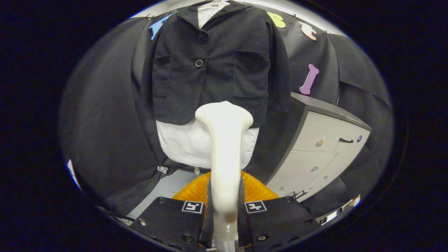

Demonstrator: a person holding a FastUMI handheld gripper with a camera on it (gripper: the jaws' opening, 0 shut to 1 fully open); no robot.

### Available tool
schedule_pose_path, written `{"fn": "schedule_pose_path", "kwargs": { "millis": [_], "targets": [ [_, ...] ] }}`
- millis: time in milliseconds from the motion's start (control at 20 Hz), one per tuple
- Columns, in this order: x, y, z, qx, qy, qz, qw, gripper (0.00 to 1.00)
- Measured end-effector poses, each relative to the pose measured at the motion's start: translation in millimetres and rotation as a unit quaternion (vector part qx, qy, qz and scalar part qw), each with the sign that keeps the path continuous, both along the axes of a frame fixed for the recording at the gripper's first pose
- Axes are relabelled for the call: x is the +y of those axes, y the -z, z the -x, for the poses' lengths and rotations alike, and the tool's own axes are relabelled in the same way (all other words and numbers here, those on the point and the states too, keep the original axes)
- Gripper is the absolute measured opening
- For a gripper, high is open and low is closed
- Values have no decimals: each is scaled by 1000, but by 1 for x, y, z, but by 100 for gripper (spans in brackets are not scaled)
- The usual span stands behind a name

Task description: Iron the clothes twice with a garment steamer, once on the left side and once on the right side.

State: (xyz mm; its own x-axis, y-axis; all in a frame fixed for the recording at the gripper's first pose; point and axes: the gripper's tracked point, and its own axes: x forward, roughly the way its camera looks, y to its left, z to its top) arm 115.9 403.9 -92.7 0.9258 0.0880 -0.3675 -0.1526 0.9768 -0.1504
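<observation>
The jaws of the gripper (224, 206) are clamped on the handle of a cream-white plastic garment steamer (224, 140), one finger pressing on each side; the steamer runs straight ahead toward 12 o'clock, its flared head lying over the hem of a dark, buttoned jacket with patch pockets (213, 66); the jacket hangs on the booth wall over a white shirt (182, 143), whose tail shows below the hem at either side of the head; an orange ribbed object (255, 190) sits just beyond the fingers; a pale grey drawer cabinet with a dark top (325, 147) stands at 3 o'clock of the jacket.
</observation>
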Motion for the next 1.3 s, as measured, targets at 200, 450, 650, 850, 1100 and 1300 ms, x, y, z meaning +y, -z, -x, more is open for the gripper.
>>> {"fn": "schedule_pose_path", "kwargs": {
  "millis": [200, 450, 650, 850, 1100, 1300],
  "targets": [
    [9, -40, 14, -56, 6, -17, 998, 30],
    [34, -116, 32, -139, 4, -42, 989, 30],
    [72, -179, 39, -199, -20, -53, 978, 30],
    [114, -238, 40, -261, -48, -60, 962, 30],
    [158, -299, 24, -332, -67, -59, 939, 30],
    [184, -342, 9, -372, -74, -65, 923, 30]
  ]
}}
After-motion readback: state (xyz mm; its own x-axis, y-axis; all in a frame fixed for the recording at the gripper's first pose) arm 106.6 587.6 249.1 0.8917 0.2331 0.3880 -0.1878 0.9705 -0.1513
